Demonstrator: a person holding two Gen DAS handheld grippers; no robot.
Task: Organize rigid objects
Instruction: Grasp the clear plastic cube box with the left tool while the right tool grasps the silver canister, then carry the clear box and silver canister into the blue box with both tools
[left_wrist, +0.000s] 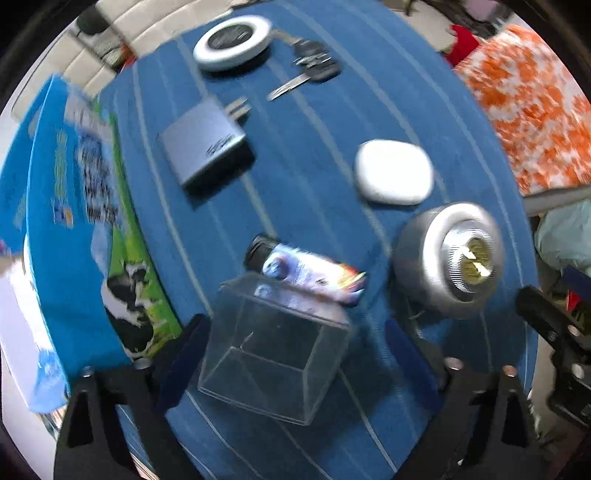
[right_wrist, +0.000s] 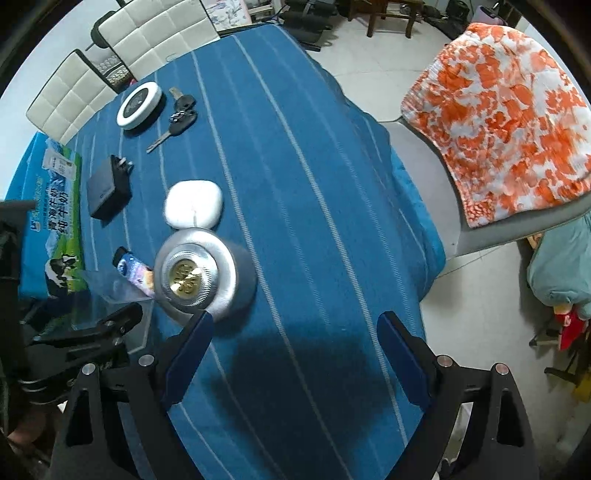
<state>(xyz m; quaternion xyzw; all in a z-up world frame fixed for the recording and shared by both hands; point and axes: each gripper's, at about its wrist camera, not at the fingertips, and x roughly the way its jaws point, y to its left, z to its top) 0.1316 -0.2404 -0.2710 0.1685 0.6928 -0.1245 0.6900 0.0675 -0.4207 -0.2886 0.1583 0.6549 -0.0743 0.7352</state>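
A clear plastic box (left_wrist: 273, 350) stands on the blue striped tablecloth (left_wrist: 314, 147) between the fingers of my left gripper (left_wrist: 295, 325). The gripper points down and is open, with a gap showing at the box's right side. Just beyond the box lies a small tube with a colourful print (left_wrist: 306, 271). A silver round knob (right_wrist: 201, 273) sits to its right. My right gripper (right_wrist: 295, 317) is open over bare cloth, its left fingertip (right_wrist: 203, 325) close to the knob's near edge. Farther off lie a white case (right_wrist: 194, 203), a grey charger (right_wrist: 109, 192), keys (right_wrist: 181, 118) and a white-rimmed disc (right_wrist: 140, 105).
A blue and green milk carton (right_wrist: 48, 221) lies along the table's left edge. White padded chairs (right_wrist: 110, 44) stand behind the table. To the right, a chair draped in orange and white cloth (right_wrist: 509, 122) stands on the tiled floor. The cloth's right half (right_wrist: 314, 184) holds no objects.
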